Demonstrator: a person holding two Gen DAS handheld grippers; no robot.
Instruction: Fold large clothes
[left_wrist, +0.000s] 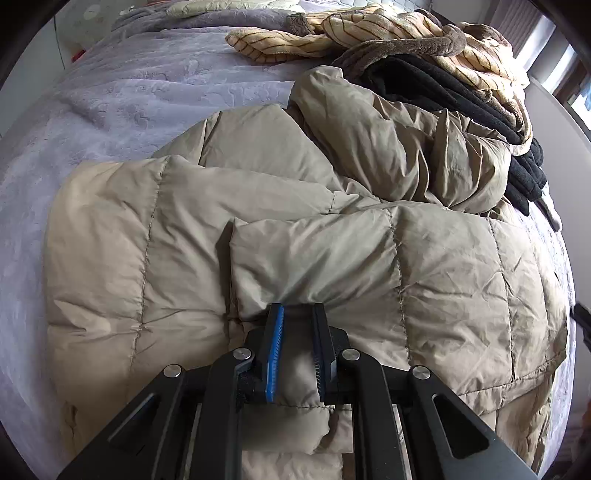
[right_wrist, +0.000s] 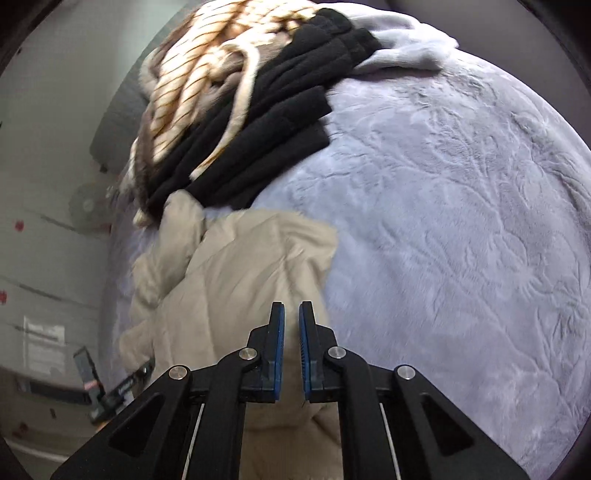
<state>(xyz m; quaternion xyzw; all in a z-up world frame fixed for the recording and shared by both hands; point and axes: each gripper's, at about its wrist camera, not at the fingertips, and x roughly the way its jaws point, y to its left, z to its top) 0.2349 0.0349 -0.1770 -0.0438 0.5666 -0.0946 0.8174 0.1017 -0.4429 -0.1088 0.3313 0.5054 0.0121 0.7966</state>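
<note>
A beige quilted puffer jacket (left_wrist: 332, 221) lies crumpled on a lavender bed cover (left_wrist: 110, 103). My left gripper (left_wrist: 298, 308) points steeply down and is shut on a fold of the jacket, with the fabric bunched between its blue pads. In the right wrist view the jacket (right_wrist: 240, 266) is blurred and reaches under my right gripper (right_wrist: 291, 305). Its jaws stand almost together, with only a narrow slit between them. Beige cloth fills that slit and hangs beneath the fingers, so the pads seem to pinch a thin edge of the jacket.
A cream fleece with brown stripes (left_wrist: 369, 33) (right_wrist: 192, 66) and a black fleece garment (left_wrist: 461, 99) (right_wrist: 277, 110) are piled at the far side of the bed. Bare bed cover (right_wrist: 443, 221) spreads to the right of the jacket. A wall and floor lie beyond the bed's left edge.
</note>
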